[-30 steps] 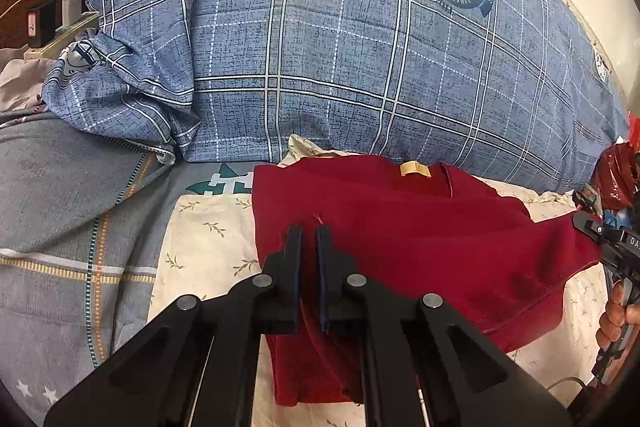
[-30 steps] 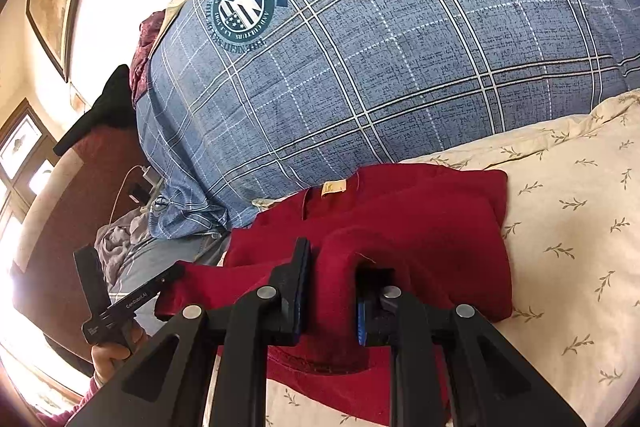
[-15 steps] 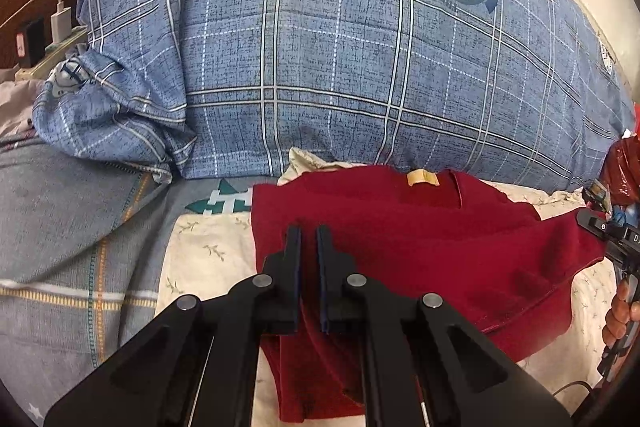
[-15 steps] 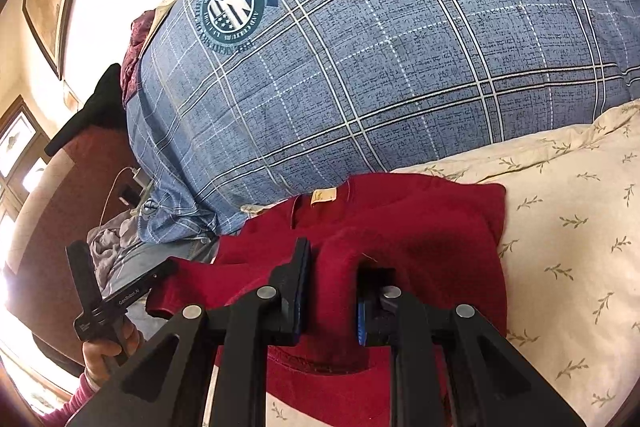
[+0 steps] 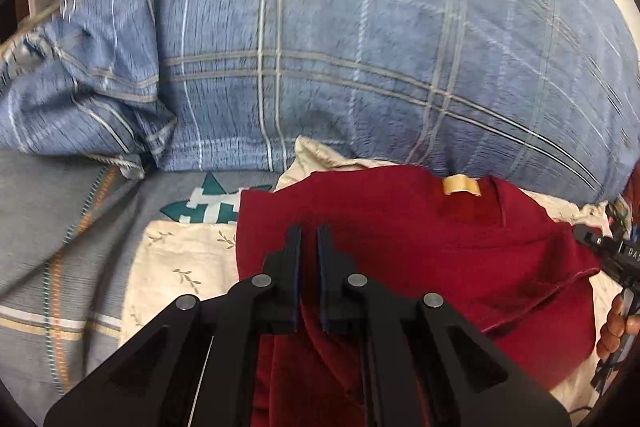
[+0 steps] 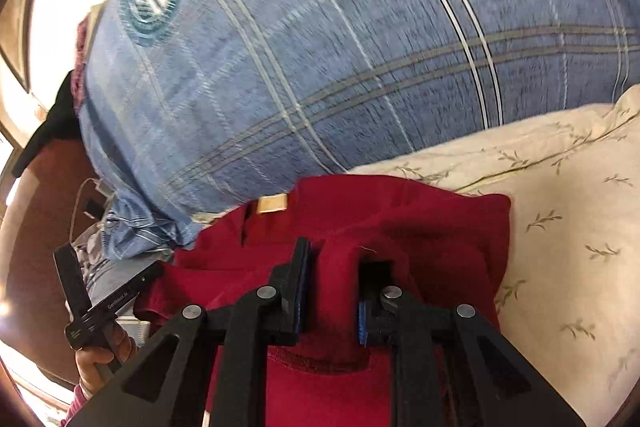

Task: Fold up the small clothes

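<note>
In the left wrist view, the left gripper (image 5: 309, 247) pinches a fold of the dark red knit garment (image 5: 420, 247), its tan collar label (image 5: 461, 185) ahead beside the blue plaid pillow (image 5: 320, 47). In the right wrist view, the right gripper (image 6: 334, 287) clamps a thicker bunch of it over the cream leaf-print sheet (image 6: 560, 227).

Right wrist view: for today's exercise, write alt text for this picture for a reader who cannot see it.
The right gripper pinches a raised fold of a dark red garment lying on a cream leaf-print sheet. A large blue plaid pillow fills the background. At lower left, a hand holds the left gripper at the garment's far edge.
</note>
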A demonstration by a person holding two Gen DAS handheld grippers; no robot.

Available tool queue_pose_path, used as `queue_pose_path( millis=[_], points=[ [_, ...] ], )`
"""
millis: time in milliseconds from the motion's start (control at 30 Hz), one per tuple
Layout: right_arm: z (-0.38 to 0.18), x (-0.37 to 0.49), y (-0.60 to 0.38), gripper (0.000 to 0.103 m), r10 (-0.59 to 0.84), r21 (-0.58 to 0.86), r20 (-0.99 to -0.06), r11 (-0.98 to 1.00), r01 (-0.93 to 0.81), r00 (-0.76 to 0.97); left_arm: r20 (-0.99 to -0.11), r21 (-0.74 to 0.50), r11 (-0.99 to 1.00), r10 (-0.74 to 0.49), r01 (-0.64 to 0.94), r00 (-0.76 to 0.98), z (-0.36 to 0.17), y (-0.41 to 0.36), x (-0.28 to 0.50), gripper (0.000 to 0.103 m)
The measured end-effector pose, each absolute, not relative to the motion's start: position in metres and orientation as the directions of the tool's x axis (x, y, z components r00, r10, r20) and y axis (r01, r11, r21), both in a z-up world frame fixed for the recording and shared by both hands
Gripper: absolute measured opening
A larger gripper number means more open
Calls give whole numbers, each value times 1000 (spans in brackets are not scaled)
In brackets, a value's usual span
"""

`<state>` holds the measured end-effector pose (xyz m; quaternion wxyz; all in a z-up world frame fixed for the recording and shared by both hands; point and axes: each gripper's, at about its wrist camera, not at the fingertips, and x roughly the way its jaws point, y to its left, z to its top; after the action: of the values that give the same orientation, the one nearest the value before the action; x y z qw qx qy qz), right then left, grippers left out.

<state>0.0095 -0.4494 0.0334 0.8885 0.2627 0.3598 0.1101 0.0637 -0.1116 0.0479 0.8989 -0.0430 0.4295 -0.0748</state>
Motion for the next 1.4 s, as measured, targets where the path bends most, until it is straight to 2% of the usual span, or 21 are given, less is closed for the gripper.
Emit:
queue_pose_path(
  millis=[133,200,267,333,367,433,467,500,667,833,933,1000,1100,1400],
  points=[
    [28,20,-458,23,427,603,-578,798,12,695,-755,-138,988,-154,75,638,42,-105,71,12],
    [30,20,-463,29,459,640,-559,768,7,691,-756,-140,989,-142,54,639,44,-99,75,32],
    [35,19,-464,29,460,639,-557,769,3,691,-748,-158,986,-151,47,646,49,-94,74,40],
    [40,16,-465,31,461,636,-557,772,-2,691,-740,-160,986,-153,50,655,57,-89,70,43],
    [43,14,-465,34,467,642,-551,767,-6,692,-733,-159,986,-153,52,663,62,-86,66,48],
    [48,9,-467,43,466,648,-538,762,-9,703,-717,-171,984,-165,59,677,71,-80,60,52],
    [52,5,-468,51,446,639,-532,769,-3,720,-711,-173,983,-171,66,682,76,-78,55,52],
    [58,1,-470,52,417,625,-529,780,7,739,-705,-166,983,-172,76,688,81,-76,50,53],
    [75,-11,-478,52,412,634,-501,773,-1,761,-677,-165,978,-207,129,706,99,-73,22,53],
    [85,-38,-456,51,390,561,-491,826,-60,779,-659,-173,968,-249,179,709,104,-75,-18,53],
    [84,-59,-436,47,402,504,-487,854,-126,776,-677,-157,964,-264,217,686,92,-85,-39,53],
    [76,-62,-418,45,418,455,-528,874,-169,739,-705,-136,959,-269,247,656,83,-97,-43,53],
    [62,-51,-399,44,347,351,-613,924,-149,710,-747,-108,953,-266,283,610,68,-121,-36,53],
    [53,20,-409,45,207,301,-669,953,6,714,-779,-104,981,-183,164,600,53,-138,37,54]
  ],
)
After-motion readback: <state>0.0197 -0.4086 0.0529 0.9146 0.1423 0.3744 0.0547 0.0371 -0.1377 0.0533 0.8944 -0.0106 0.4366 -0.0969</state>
